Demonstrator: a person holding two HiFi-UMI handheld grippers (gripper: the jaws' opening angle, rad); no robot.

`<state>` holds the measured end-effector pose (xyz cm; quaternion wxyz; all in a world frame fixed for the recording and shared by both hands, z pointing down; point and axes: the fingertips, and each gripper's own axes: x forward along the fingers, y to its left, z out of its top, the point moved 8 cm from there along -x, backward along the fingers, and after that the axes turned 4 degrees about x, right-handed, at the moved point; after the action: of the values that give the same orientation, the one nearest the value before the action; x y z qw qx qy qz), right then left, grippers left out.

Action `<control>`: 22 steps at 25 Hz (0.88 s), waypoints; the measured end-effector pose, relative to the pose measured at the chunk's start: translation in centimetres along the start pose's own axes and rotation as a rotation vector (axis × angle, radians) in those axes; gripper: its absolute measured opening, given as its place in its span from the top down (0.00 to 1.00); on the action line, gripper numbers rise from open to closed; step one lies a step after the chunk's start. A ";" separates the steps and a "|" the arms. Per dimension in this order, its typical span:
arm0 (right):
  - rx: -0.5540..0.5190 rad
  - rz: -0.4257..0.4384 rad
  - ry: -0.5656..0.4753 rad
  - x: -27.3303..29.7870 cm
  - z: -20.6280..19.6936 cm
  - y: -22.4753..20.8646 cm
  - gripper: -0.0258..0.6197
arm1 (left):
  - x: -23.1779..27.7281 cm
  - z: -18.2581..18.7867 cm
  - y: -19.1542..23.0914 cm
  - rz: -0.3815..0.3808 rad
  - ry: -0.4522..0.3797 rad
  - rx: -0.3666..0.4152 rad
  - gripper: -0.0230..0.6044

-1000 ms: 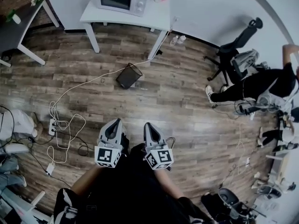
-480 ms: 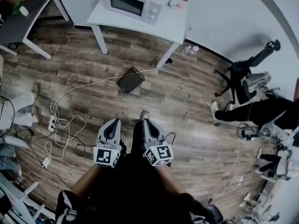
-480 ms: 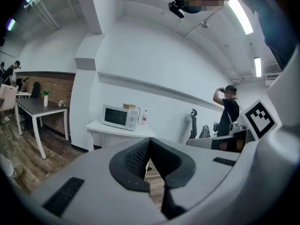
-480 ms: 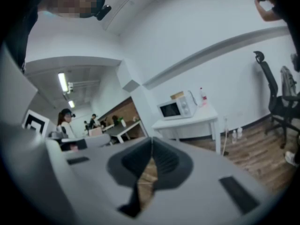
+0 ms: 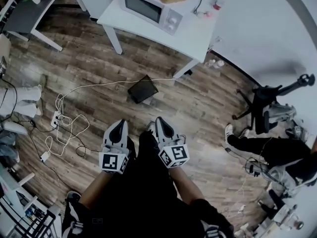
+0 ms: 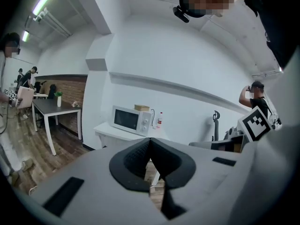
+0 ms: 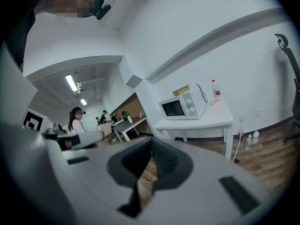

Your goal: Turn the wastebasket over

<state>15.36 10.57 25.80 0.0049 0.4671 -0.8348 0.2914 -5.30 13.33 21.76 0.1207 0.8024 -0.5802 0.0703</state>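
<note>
The black mesh wastebasket (image 5: 142, 89) lies tipped on the wood floor near the white table's leg, its opening toward the upper right. My left gripper (image 5: 119, 125) and right gripper (image 5: 160, 121) are held side by side in front of my body, pointing toward it and well short of it. Both are shut with nothing between the jaws. In the left gripper view the left gripper (image 6: 150, 141) has its pads meeting at the tip. The right gripper (image 7: 152, 143) looks the same in its own view. The wastebasket is hidden behind the jaws in both gripper views.
A white table (image 5: 198, 31) carries a microwave (image 5: 148, 6) and a bottle (image 5: 221, 0). White cables and a power strip (image 5: 56, 118) lie on the floor at left. An office chair (image 5: 265, 103) and a person's leg (image 5: 252, 145) are at right. A dark table (image 5: 27, 16) stands far left.
I have walked toward the white table. The wastebasket now sits closer to both grippers, which moved forward together and stayed shut.
</note>
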 end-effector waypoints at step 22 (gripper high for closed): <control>0.020 -0.227 0.204 15.4 -11.5 -18.5 0.91 | 13.9 -5.9 5.3 -0.102 0.149 -0.063 0.91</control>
<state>18.14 -3.05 48.58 0.1182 0.5264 -0.7689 0.3432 -5.78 0.71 31.58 0.1919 0.8194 -0.5298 0.1051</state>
